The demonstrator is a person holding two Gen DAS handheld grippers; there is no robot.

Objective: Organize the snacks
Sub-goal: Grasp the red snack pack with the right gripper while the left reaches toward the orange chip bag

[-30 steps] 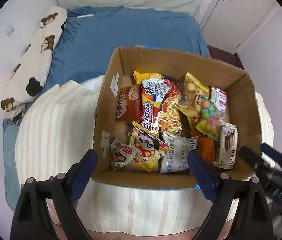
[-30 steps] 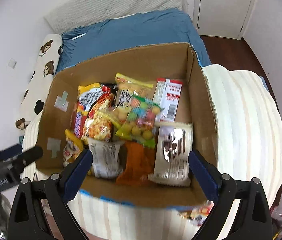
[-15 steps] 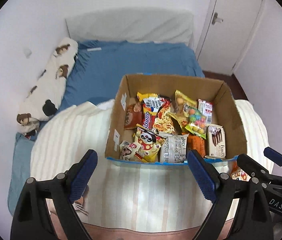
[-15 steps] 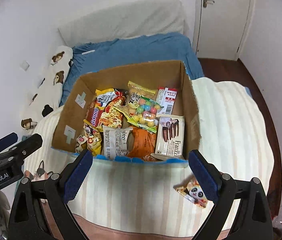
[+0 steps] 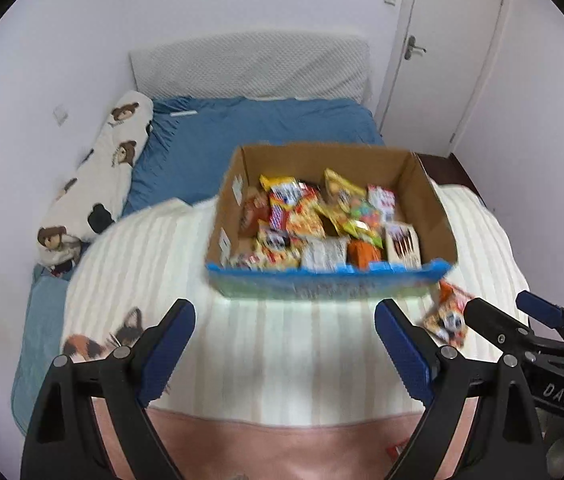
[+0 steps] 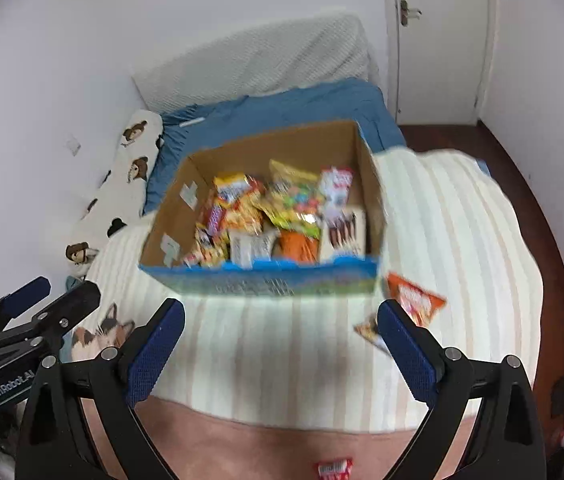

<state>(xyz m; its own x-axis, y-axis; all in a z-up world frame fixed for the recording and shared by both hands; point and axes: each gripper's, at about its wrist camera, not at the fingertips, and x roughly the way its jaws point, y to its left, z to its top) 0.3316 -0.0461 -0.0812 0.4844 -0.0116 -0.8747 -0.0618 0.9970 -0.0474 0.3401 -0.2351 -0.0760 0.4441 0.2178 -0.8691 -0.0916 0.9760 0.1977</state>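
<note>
A cardboard box [image 5: 321,286] with a blue front edge stands on the bed, packed with several bright snack packets [image 5: 321,224]. In the right wrist view the box [image 6: 266,282] and its snacks [image 6: 274,216] sit ahead of my fingers. My left gripper [image 5: 285,340] is open and empty, hanging short of the box's front. My right gripper [image 6: 280,332] is likewise open and empty. An orange packet [image 6: 413,296] and a second small packet [image 6: 366,330] lie loose on the blanket by the box's right front corner. The orange packet [image 5: 447,314] lies just beyond the right gripper [image 5: 495,302].
A cream striped blanket [image 5: 282,352] covers the near bed, with a pink edge [image 5: 282,448] closest to me. Behind are a blue sheet [image 5: 266,128], a bear-print pillow [image 5: 102,184] by the left wall, a door [image 5: 441,48] and dark floor [image 6: 521,184]. A red-white packet [image 6: 333,470] lies at the bottom edge.
Both grippers have drawn back and upward from over the box, which now looks smaller and farther. The loose packets and the pink blanket edge have come into view. Jaws stayed open.
</note>
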